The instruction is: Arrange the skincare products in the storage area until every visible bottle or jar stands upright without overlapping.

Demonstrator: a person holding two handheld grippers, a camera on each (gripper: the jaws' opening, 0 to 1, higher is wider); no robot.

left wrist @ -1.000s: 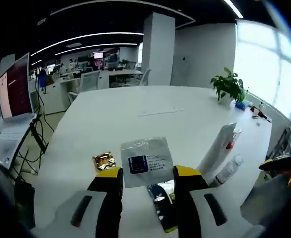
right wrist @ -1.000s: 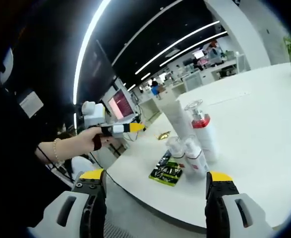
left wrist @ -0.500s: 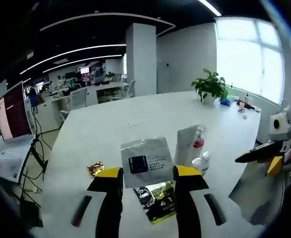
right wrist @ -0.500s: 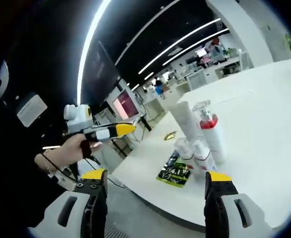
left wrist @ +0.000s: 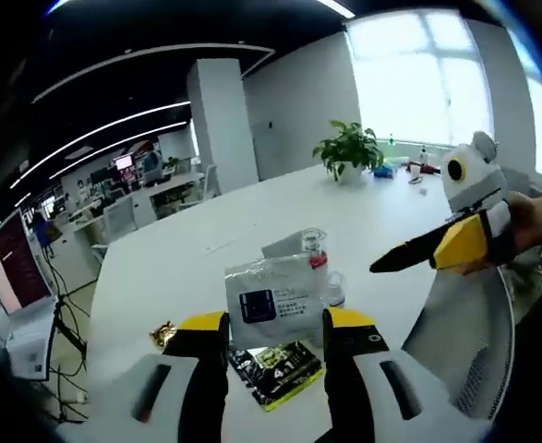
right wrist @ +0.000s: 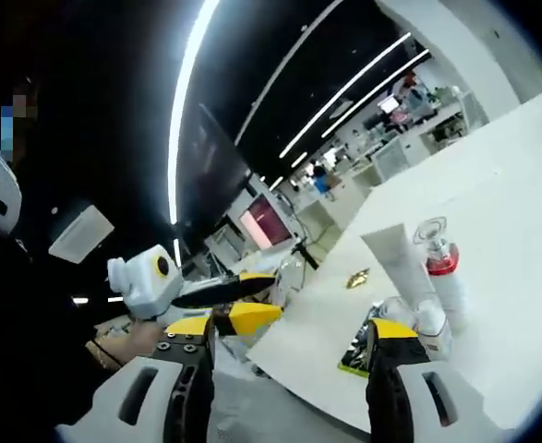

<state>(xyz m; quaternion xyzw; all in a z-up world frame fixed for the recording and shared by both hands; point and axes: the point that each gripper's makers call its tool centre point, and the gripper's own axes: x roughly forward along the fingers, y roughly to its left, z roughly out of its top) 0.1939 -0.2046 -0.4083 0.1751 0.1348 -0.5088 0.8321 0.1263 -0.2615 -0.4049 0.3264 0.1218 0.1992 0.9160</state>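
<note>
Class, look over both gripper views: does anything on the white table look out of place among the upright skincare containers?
Yes. A dark green-printed flat packet and a crumpled gold wrapper lie flat on the white table, beside the upright white tube and red-collared pump bottle. The left gripper holds a silver sachet in the air.

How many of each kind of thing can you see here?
Tubes: 1, white tube
Bottles: 3, red-collared pump bottle and two small clear-capped bottles
Packets: 3, white packet, green-black packet, gold packet
Plants: 1, potted plant
Total: 8
</note>
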